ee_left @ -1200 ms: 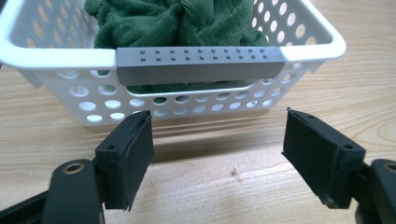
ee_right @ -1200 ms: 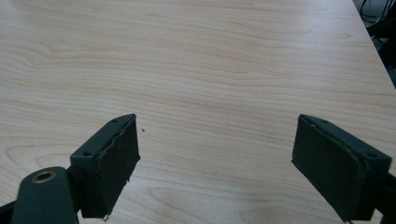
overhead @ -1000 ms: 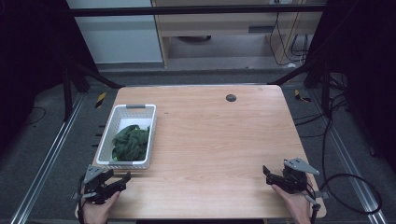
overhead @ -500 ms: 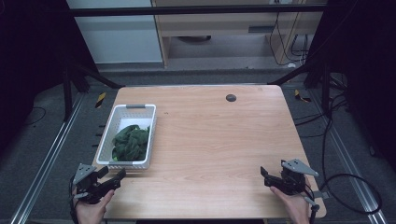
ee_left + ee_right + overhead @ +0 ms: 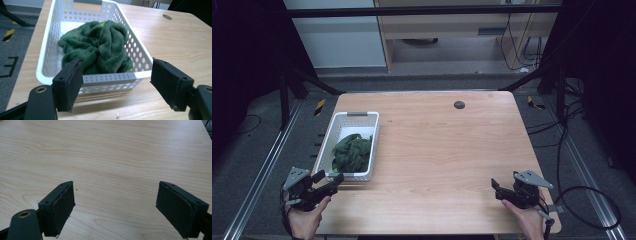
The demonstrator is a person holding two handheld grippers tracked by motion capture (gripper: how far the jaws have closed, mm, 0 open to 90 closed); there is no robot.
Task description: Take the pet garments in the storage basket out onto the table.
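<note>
A white perforated basket (image 5: pixel 343 122) sits at the table's left side with a crumpled dark green cloth (image 5: pixel 352 152) inside it. In the left gripper view the cloth (image 5: pixel 100 47) lies heaped in the basket (image 5: pixel 50 45) just beyond the jaws. My left gripper (image 5: pixel 328 181) is held at the front left corner, just short of the basket's near rim, open and empty; its own view (image 5: pixel 116 82) shows the jaws wide apart. My right gripper (image 5: pixel 495 188) hovers near the front right edge, open, with bare wood between its jaws (image 5: pixel 116 207).
A wooden table (image 5: pixel 447 150) carries a small dark round cap (image 5: pixel 459 104) near its far edge. Dark metal frame legs and floor rails flank the table, and cables lie on the floor at the right (image 5: pixel 582 200).
The left gripper has drifted toward the person and slightly left, then eased back toward the basket. The right gripper has barely moved.
</note>
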